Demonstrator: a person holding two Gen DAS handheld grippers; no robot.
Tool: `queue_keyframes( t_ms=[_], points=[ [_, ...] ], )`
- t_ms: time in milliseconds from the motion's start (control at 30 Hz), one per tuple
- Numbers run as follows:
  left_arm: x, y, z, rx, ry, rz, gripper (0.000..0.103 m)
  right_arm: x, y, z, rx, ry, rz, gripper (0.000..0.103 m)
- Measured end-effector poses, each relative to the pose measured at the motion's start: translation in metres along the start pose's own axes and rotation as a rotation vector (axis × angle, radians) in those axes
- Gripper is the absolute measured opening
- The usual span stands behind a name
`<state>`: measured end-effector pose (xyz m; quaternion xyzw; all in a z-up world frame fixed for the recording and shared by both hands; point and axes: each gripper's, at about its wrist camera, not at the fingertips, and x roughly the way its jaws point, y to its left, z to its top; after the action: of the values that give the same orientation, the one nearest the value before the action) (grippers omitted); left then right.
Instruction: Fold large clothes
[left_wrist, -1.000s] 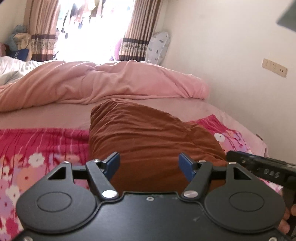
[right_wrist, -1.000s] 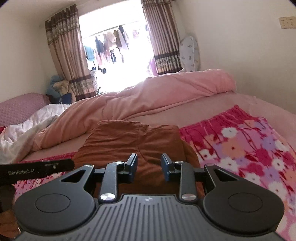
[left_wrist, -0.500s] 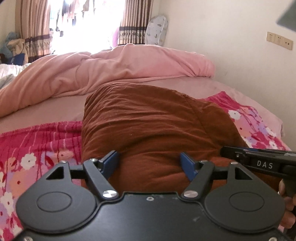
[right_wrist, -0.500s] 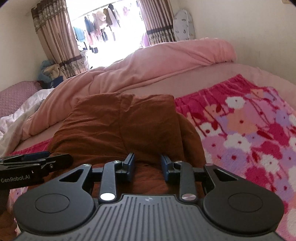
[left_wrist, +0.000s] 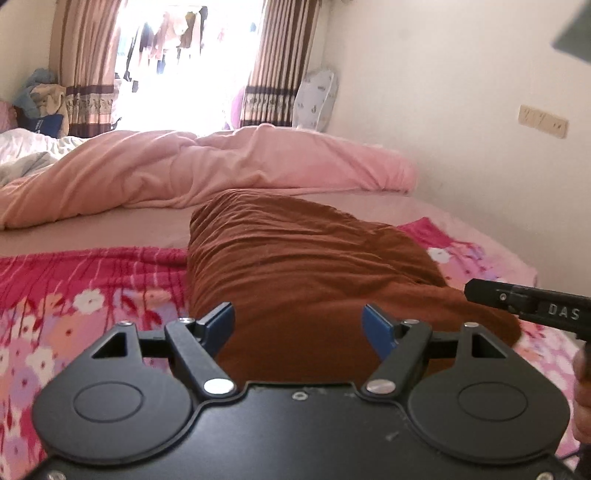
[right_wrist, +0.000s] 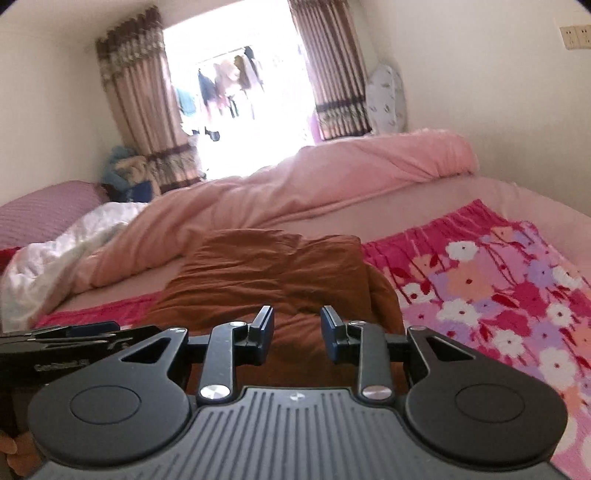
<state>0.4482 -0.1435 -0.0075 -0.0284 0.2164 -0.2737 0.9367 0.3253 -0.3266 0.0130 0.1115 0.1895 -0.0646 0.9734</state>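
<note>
The brown cloth (left_wrist: 306, 273) lies bunched on the flowery blanket (left_wrist: 85, 291). The left gripper (left_wrist: 298, 325) is wide open, the right gripper (right_wrist: 297, 328) half open. Both hold nothing. A grab could catch the blanket too, or just one layer, making a crooked fold.

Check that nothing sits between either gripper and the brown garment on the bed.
Nothing visible does. The left gripper and the right gripper are both open, and the brown garment lies directly ahead of each on the floral blanket. The pink duvet lies beyond the garment, not in the way.
</note>
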Motion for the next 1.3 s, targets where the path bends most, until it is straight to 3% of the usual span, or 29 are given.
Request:
queue_keyframes(
  t_ms=[133,333,500,700,833,867,933,1000,1033,1100,1167,1300],
  points=[
    [-0.013,0.002,-0.017,-0.034,0.021,-0.032,0.075,-0.014,-0.001,-0.011,0.005,-0.001,0.006,0.036],
    [0.009,0.0,-0.039,-0.049,0.104,-0.018,0.075,0.001,-0.01,-0.032,0.033,0.051,-0.018,0.036],
    [0.015,0.003,-0.049,-0.051,0.119,-0.012,0.082,0.011,-0.016,-0.046,0.057,0.087,-0.016,0.036],
    [0.018,0.011,-0.047,-0.039,0.139,-0.022,0.085,0.012,-0.016,-0.058,0.08,0.093,-0.013,0.036],
    [0.013,0.026,-0.03,-0.057,0.131,-0.058,0.086,0.009,-0.017,-0.049,0.07,0.105,0.003,0.037],
    [0.011,0.033,-0.024,-0.067,0.119,-0.063,0.088,0.006,-0.018,-0.044,0.062,0.101,0.017,0.04],
    [0.01,0.048,-0.012,-0.089,0.088,-0.059,0.096,-0.004,-0.023,-0.028,0.063,0.08,0.074,0.055],
    [0.013,0.066,-0.001,-0.137,0.066,-0.068,0.096,-0.011,-0.036,-0.01,0.106,0.022,0.108,0.086],
    [0.019,0.076,0.002,-0.175,0.077,-0.089,0.097,-0.01,-0.042,-0.003,0.122,0.0,0.113,0.09],
    [0.033,0.098,0.005,-0.277,0.12,-0.134,0.098,-0.001,-0.061,0.009,0.16,-0.011,0.13,0.091],
    [0.047,0.116,0.002,-0.364,0.16,-0.139,0.098,0.018,-0.084,0.013,0.239,0.05,0.16,0.091],
    [0.067,0.137,-0.011,-0.445,0.215,-0.158,0.098,0.058,-0.123,-0.002,0.399,0.177,0.233,0.09]
  ],
)
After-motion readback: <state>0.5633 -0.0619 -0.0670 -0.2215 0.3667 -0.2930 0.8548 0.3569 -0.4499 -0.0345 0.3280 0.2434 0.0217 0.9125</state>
